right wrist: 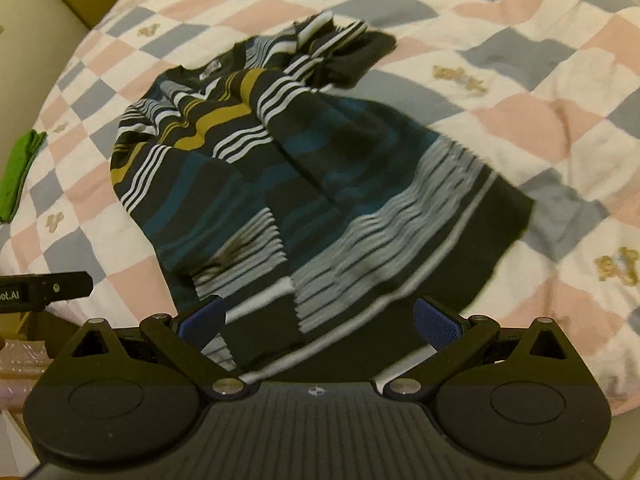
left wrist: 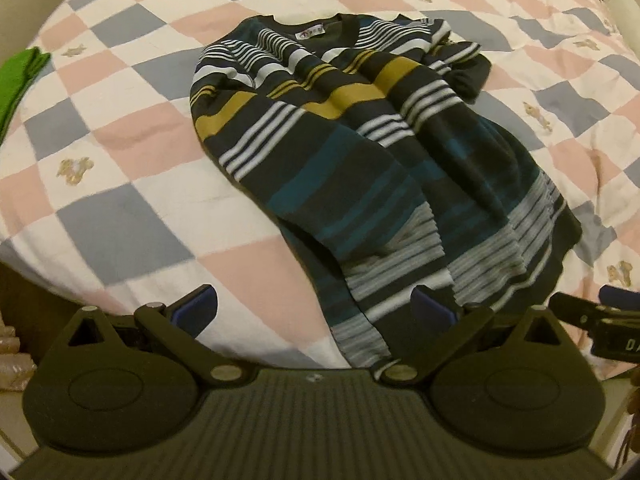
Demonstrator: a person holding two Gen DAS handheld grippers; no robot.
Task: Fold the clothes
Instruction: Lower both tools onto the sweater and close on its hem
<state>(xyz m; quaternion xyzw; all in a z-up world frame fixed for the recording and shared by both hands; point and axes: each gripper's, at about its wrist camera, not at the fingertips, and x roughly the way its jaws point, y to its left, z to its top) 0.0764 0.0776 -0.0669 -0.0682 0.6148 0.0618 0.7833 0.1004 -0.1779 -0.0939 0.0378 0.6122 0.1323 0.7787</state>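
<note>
Nearest, the left gripper (left wrist: 314,306) and right gripper (right wrist: 320,318) both gape wide, gripping nothing, over the hem of the dark knit sweater with white, mustard and teal stripes (left wrist: 360,152). It lies rumpled on the pink, grey and white checked quilt (left wrist: 120,168); a folded green cloth (left wrist: 18,76) lies farther left.

Striped dark sweater (left wrist: 360,152) rumpled, lying flat, collar far end.

In the right wrist view, white letters reading "ot.AI", cut off at the frame edge, stand on the left claw's black body (right wrist: 44,291). In the left wrist view, "D" shows on the right claw's body (left wrist: 616,340). The sweater's neck label (left wrist: 309,33) is too blurred to read.
</note>
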